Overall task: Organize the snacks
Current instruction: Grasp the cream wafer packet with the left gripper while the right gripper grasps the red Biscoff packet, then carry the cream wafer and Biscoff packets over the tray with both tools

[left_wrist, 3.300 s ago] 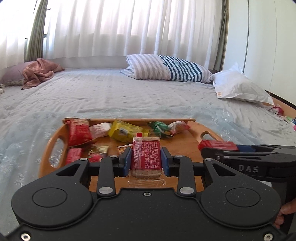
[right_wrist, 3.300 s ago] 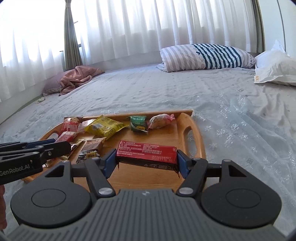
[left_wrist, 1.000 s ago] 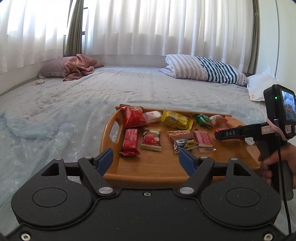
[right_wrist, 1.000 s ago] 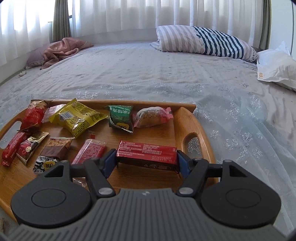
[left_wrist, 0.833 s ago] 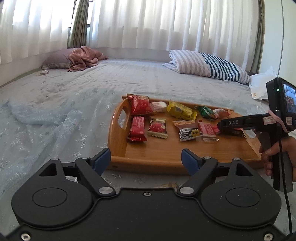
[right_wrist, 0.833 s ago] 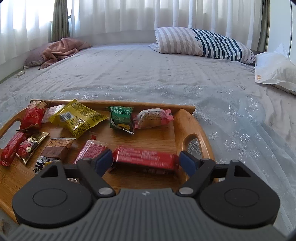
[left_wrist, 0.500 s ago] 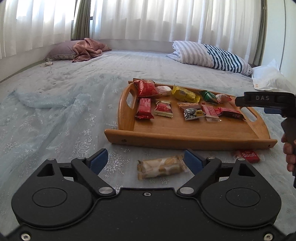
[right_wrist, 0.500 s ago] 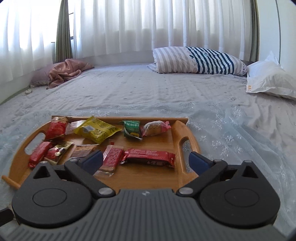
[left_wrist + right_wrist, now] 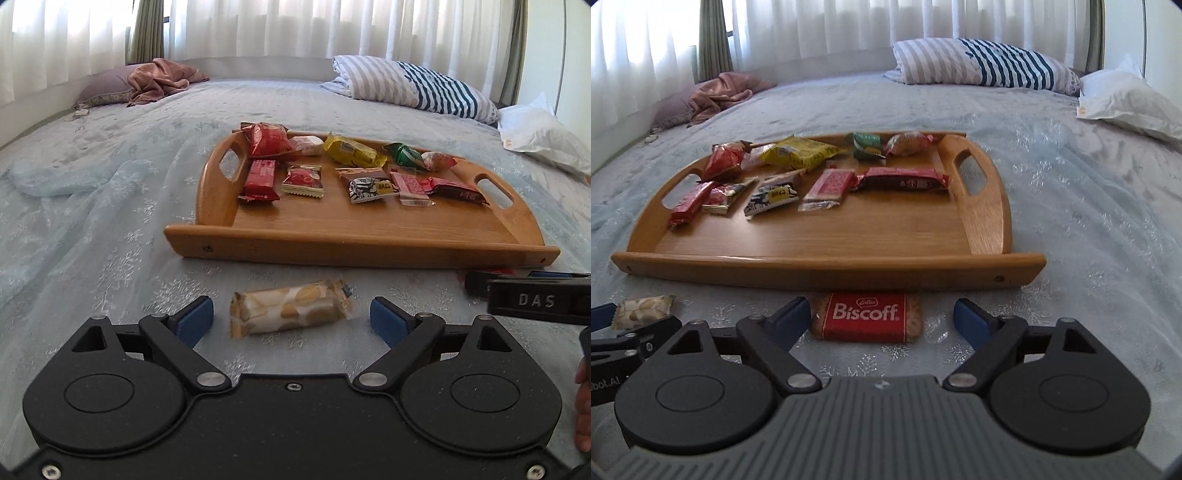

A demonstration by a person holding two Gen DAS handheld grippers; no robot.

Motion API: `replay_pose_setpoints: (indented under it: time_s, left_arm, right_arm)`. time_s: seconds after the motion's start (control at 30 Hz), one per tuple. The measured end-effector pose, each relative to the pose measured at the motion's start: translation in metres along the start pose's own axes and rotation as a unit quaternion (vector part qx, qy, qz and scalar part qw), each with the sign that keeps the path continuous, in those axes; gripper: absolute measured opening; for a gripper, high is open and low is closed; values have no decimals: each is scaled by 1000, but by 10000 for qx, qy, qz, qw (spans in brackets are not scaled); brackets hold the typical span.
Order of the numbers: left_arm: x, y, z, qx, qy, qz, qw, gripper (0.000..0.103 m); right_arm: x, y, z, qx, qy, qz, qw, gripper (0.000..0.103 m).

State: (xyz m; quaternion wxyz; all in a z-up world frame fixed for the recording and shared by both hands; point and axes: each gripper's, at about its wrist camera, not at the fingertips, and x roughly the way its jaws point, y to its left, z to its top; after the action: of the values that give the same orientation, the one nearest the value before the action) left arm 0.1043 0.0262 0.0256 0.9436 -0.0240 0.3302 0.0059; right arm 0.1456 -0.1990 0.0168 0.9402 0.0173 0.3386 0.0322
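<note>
Snacks lie in two places: most on the wooden tray [image 9: 369, 243], two on the bedspread [image 9: 92, 221] in front of it. The left gripper [image 9: 291, 318] hangs low over the bedspread with its blue fingers wide apart. Between them, touching neither, lies a pale biscuit packet [image 9: 290, 307], its long side across the gap. The tray stands just beyond this packet.

The right gripper [image 9: 881, 315] is also spread wide. A red Biscoff packet [image 9: 866, 317] lies between its fingers, nearer to the left finger, and I cannot tell if it touches that one. The near wall of the tray is directly behind this packet.

On the tray, far ahead of both tongs, the snacks sit in the back half: a long red bar [image 9: 901, 180] near the right handle, a pink-red wafer packet [image 9: 827, 188] beside it, a black-and-white packet [image 9: 772, 197], a yellow bag [image 9: 798, 153], a green packet [image 9: 866, 146] and red packets [image 9: 726, 160] toward the left handle. The front half of the tray floor is bare wood.

In the left view the right gripper shows at the right edge, beside the tray's corner.
</note>
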Motion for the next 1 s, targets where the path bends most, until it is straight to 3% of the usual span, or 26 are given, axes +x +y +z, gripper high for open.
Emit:
replay_pose_setpoints:
  time_s: [0.03, 0.1, 0.3, 0.57, 0.7, 0.8, 1.0]
  left_arm:
    - [3, -1, 1, 9, 8, 29, 10000, 90]
    - [7, -4, 2, 0, -13, 145, 9999, 76]
    - [5, -2, 0, -36, -198, 188, 9996, 52]
    - [-8, 6, 4, -227, -391, -75, 9990, 50]
    - [-24, 5, 11, -16, -647, 66, 9979, 50]
    - [-23, 8, 23, -25, -727, -31, 9973, 50]
    - [-6, 9, 46, 29, -787, -134, 9968, 50]
  right_arm:
    - [1, 1, -1, -33, -55, -32, 10000, 92]
    - [2, 4, 2, -116, -78, -61, 9999, 86]
    - [-5, 11, -5, -272, -93, -78, 9996, 75]
    - [-24, 7, -8, -126, -128, 261, 9995, 68]
    - [-41, 3, 4, 63, -387, 498, 9980, 68]
    - [-51, 6, 18, 10, -639, 620, 9960, 68]
    - [-32, 17, 49, -166, -814, 641, 9945, 68]
